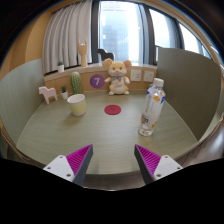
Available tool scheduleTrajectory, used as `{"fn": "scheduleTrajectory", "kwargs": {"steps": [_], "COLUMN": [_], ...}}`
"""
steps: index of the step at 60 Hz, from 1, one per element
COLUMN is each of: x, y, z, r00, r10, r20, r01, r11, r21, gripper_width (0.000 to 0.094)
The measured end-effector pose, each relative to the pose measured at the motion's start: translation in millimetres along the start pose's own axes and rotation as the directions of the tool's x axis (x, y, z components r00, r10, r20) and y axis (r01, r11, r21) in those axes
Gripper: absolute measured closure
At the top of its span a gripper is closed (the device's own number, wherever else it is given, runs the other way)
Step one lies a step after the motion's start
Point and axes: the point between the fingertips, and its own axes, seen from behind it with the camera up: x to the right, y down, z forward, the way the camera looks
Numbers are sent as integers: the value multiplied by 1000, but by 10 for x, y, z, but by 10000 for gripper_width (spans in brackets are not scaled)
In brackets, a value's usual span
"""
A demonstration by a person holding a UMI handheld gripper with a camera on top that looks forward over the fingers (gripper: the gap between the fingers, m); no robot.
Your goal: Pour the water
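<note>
1. Greenish and bare in its near half, the surface [60, 140] runs from under my gripper [112, 160] to low partition walls at the sides and a window with pale curtains [68, 35] at the back.
2. My gripper hangs above the near edge of that surface with its fingers spread wide; the magenta pads [80, 156] face each other across an open gap and nothing lies between them.
3. Ahead of the fingers and off toward the right one, a clear water bottle [152, 108] with a white cap stands upright on the surface, apart from the gripper.
4. Ahead toward the left finger, a pale cup [77, 104] stands upright, well apart from the bottle.
5. Between cup and bottle but farther back, a flat red disc [113, 109] lies on the surface.
6. Beyond the disc sits a plush toy [118, 76], with a purple round object [96, 81] just beside it.
7. Behind the cup stands a small green cactus [75, 84], and farther left a little white animal figure [46, 93].
8. Daylight fills the window behind everything.
</note>
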Motion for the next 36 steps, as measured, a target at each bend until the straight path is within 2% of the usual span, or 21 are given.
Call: {"fn": "scheduleTrajectory", "kwargs": {"steps": [10, 22, 32, 36], "x": [858, 1253, 1376, 1420], "y": [-187, -711, -1018, -1066], "z": [181, 608, 1015, 1172], "r00": [994, 993, 994, 994], "r10": [49, 56, 56, 60], "r20": [-94, -103, -94, -88], "r01": [-42, -33, -28, -31], "r11": [997, 978, 961, 955], "r21": [71, 206, 274, 294], "gripper_width": [87, 89, 91, 127]}}
